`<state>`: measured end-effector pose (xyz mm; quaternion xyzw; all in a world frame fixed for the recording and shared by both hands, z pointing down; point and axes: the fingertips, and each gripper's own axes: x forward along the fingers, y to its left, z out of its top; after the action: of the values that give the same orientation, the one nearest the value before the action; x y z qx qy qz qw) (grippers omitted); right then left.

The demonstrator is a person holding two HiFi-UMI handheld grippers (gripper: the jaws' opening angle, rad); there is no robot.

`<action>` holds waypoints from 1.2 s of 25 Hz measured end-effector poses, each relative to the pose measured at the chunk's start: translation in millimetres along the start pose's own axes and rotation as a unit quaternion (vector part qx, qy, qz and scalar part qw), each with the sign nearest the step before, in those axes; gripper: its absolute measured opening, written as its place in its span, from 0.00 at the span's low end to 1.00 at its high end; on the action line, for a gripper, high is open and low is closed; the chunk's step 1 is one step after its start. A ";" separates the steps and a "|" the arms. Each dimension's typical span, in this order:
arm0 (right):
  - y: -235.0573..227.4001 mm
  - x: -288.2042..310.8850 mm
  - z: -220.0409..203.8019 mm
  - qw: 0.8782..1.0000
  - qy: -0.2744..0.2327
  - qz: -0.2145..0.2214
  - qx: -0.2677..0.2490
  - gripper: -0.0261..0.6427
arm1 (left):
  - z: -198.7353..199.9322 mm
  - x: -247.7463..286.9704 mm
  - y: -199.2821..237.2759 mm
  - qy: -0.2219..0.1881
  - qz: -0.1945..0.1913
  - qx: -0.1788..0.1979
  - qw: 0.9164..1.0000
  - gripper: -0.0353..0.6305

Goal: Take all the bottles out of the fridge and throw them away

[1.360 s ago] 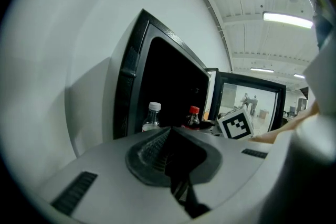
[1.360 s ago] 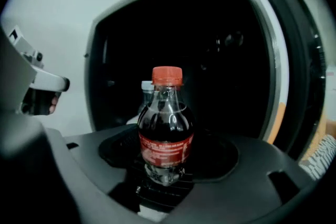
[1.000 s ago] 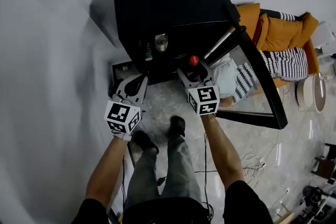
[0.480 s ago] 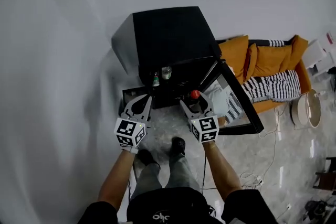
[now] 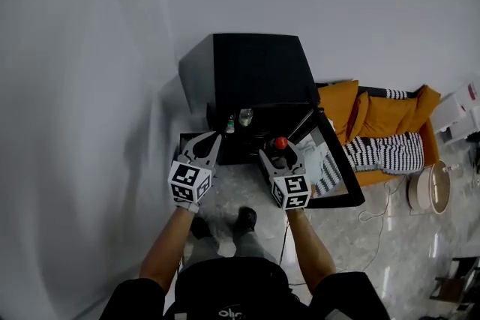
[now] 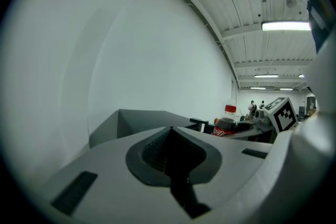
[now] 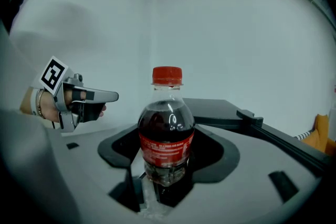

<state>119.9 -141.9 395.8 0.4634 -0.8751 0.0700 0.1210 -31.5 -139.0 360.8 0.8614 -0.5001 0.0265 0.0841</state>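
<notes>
The bottle (image 7: 166,128) is clear glossy plastic with a smooth red cap and a shiny label. The fridge (image 5: 255,71) has a black casing, seemingly matt, and a reflective glass door (image 5: 331,170). The floor (image 5: 390,251) is polished marbled stone. The sofa cushions (image 5: 341,105) are cloth.

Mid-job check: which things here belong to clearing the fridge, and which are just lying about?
Job:
- cola bottle, held in the right gripper
- fridge, door open
- green-labelled bottle and clear bottle inside it
- left gripper, shut and empty

Lying about:
- orange sofa
- striped fabric
- floor cables
</notes>
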 end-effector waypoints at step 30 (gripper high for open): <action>203.7 127.4 33.9 0.971 -0.008 0.229 -0.068 0.50 | -21.2 -170.1 138.4 -0.005 0.220 -0.010 0.975 0.06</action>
<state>-122.7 -136.8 396.3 0.2417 -0.9615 0.0324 0.1264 -235.3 -56.8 376.0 0.7293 -0.6784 0.0352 0.0821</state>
